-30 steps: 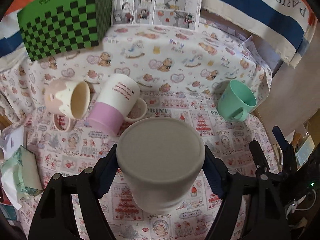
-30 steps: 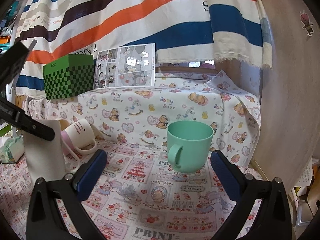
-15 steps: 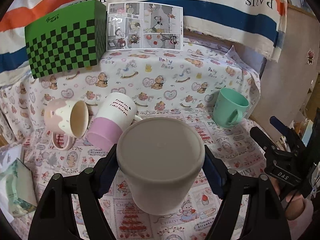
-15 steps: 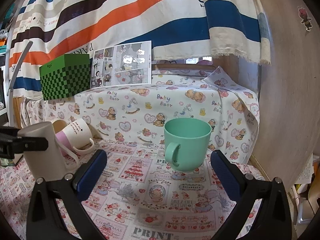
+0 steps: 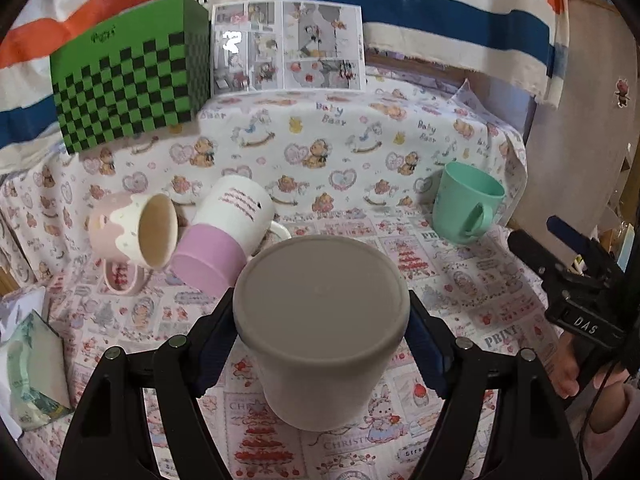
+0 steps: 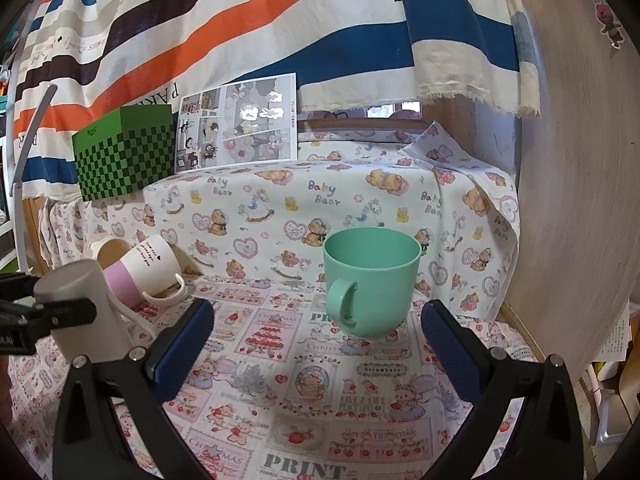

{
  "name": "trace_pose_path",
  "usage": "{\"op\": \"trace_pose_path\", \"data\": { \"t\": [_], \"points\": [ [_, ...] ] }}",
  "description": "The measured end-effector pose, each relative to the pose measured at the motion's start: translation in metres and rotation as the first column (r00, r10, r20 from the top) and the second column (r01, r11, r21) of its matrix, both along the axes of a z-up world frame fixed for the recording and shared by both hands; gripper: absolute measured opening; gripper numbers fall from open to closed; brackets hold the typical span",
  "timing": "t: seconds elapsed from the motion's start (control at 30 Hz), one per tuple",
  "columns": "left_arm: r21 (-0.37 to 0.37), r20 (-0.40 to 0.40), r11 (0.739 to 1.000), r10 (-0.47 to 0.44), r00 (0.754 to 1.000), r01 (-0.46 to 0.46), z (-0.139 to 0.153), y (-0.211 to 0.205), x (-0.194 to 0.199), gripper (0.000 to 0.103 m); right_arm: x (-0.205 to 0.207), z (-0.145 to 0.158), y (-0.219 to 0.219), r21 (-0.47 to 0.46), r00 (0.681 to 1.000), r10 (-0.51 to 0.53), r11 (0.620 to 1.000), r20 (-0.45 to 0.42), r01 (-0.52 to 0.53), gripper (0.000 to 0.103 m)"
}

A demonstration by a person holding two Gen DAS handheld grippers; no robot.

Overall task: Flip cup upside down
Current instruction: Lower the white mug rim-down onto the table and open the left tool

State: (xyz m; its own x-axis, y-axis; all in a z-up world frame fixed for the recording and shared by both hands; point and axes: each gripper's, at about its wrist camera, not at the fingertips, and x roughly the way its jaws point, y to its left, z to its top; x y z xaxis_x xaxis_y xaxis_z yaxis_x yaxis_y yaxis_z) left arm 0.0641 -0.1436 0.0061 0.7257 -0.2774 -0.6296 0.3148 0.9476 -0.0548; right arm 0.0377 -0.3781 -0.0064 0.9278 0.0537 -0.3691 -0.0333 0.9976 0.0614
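My left gripper is shut on a grey cup, upside down with its flat base toward the camera, held near the patterned cloth. The grey cup also shows at the left of the right wrist view, standing base-up between the left gripper's fingers. A mint green cup stands upright with its handle toward me, just ahead of my open, empty right gripper. It also shows in the left wrist view. The right gripper appears at the right edge of the left wrist view.
A white-and-pink mug and a pink-and-cream mug lie on their sides at the left. A green checkered box and a comic sheet stand on the raised ledge behind. A tissue pack lies at the left edge.
The left gripper with the grey cup has tilted more level and lowered toward the cloth. The right gripper has edged slightly closer to the green cup.
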Motion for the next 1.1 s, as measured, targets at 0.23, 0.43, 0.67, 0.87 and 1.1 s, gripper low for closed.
{"op": "trace_pose_path", "data": {
  "t": [0.23, 0.43, 0.67, 0.87, 1.1],
  "points": [
    [-0.035, 0.062, 0.999, 0.007, 0.998, -0.004, 0.000, 0.006, -0.009, 0.088, 0.001, 0.000, -0.001, 0.003, 1.000, 0.002, 1.000, -0.007, -0.002, 0.103],
    [-0.104, 0.123, 0.993, 0.064, 0.990, -0.051, 0.019, 0.034, -0.028, 0.089, -0.001, 0.000, 0.002, -0.009, 1.000, 0.006, 1.000, 0.004, -0.006, 0.103],
    [-0.081, 0.256, 0.990, 0.131, 0.958, -0.113, 0.042, 0.077, -0.056, 0.093, -0.002, 0.000, 0.003, -0.015, 1.000, 0.013, 1.000, 0.008, -0.013, 0.103],
    [-0.022, 0.355, 0.976, 0.211, 0.911, -0.217, 0.047, 0.112, -0.064, 0.103, -0.001, 0.000, 0.004, -0.014, 1.000, 0.018, 1.000, 0.004, -0.018, 0.103],
    [-0.101, 0.350, 0.966, 0.258, 0.900, -0.238, 0.031, 0.152, -0.061, 0.103, -0.004, 0.001, 0.008, -0.032, 0.999, 0.029, 0.999, 0.018, -0.028, 0.103]
  ]
}}
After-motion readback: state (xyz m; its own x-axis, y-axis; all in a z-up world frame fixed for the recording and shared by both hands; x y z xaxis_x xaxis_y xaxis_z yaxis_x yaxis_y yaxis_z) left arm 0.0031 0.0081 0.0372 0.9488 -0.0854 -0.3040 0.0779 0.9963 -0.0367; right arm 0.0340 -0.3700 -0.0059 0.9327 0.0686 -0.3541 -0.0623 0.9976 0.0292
